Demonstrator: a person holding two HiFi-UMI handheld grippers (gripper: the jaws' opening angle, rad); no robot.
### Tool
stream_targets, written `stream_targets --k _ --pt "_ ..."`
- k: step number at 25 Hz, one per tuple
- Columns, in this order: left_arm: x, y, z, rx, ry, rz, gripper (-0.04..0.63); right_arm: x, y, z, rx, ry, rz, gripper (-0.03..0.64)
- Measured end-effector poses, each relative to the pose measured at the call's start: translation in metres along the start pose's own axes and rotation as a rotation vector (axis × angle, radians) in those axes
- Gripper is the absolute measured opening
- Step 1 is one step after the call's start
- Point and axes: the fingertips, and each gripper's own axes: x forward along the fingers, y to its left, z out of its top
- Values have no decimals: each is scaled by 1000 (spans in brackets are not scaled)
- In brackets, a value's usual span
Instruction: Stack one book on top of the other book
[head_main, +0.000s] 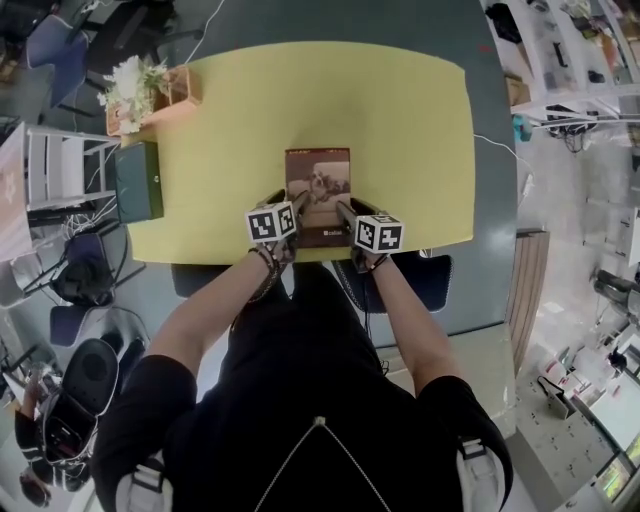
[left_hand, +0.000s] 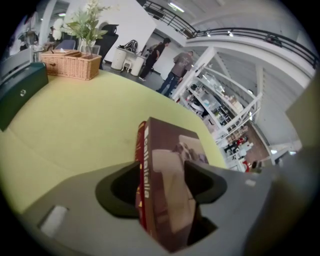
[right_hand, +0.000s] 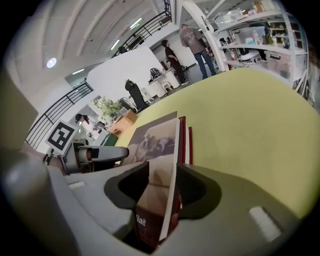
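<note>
The left tool and right tool each clamp a near corner of the brown dog-photograph hardback book. It lies over the red-edged book at the near edge of the yellow-green tabletop. The step probably goes best by lowering both corners evenly, squaring the edges, then letting go together without dragging.
</note>
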Motion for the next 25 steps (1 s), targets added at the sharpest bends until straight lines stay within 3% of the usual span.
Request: stream_targets --k 5,7,10,14,17,25 --pt "-43 6 24 -7 -115 -12 281 -29 -23 18 -4 -55 -72 173" --pt "-71 8 34 6 -174 -15 221 -48 -24 34 -1 -108 -92 168" --pt "-121 12 51 31 -267 -24 146 -75 -6 67 -24 -206 -96 86" --pt "-189 14 79 79 -396 -27 49 -104 51 117 -113 -340 -66 7" --pt "-235 10 97 113 -476 -49 9 -120 112 141 -202 -417 -19 5" --pt "-331 -9 123 272 -642 -132 8 -153 265 156 -364 -545 113 5"
